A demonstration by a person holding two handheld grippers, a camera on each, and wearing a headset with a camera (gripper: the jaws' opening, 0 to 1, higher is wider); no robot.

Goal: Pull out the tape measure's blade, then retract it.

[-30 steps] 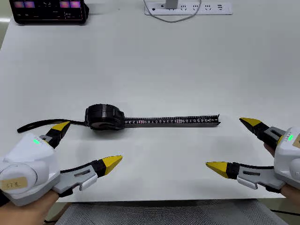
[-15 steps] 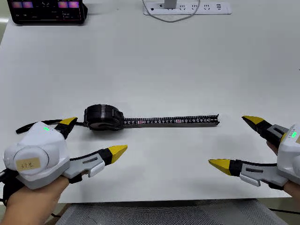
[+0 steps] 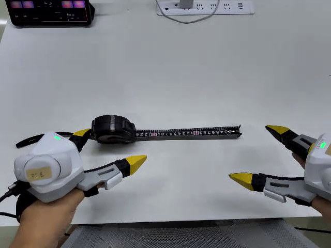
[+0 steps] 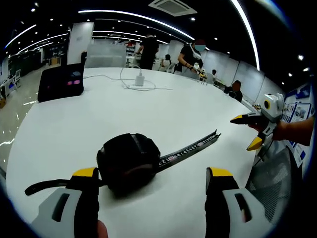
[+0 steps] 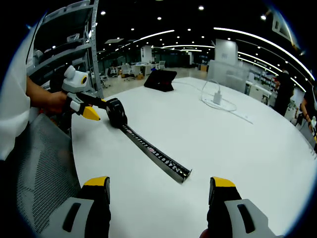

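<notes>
On the white table, the tape measure is seen lying flat, its blade extended toward the right. Just beside its left end, the left gripper is held with jaws spread wide; near the blade's tip, the right gripper is likewise held agape, nothing gripped.

Open-plan lab or workshop hall.
Ceiling strip lights, a metal shelving rack, a white workbench with a power strip, people at far tables.
</notes>
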